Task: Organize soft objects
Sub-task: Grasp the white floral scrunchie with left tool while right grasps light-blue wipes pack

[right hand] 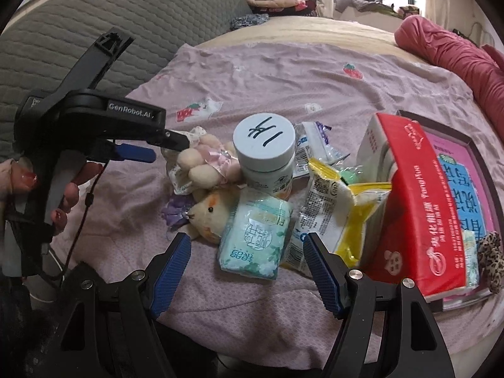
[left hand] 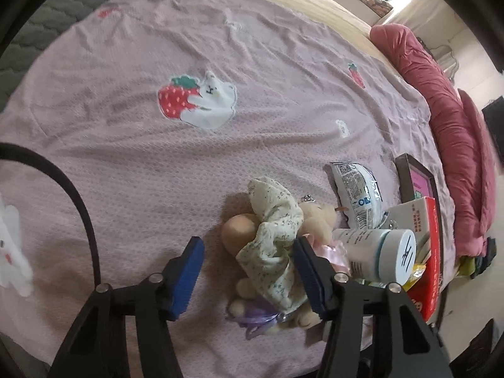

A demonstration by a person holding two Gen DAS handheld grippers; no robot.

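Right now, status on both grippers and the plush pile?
Left gripper open, straddling the floral cloth on the beige plush toy. Right gripper open, empty, before the pale green tissue pack. White-lidded bottle crowds the plush.

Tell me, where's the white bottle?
In the right wrist view the bottle stands mid-pile on the bed, behind the tissue pack, right of the plush toys.

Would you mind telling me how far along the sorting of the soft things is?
Nothing looks sorted yet: the beige plush toys, green tissue pack, white-lidded bottle and red carton sit in one heap on the pink bedspread. In hand: nothing; the left claw is open around the floral cloth, and the right claw is open near the tissue pack. All separating remains.
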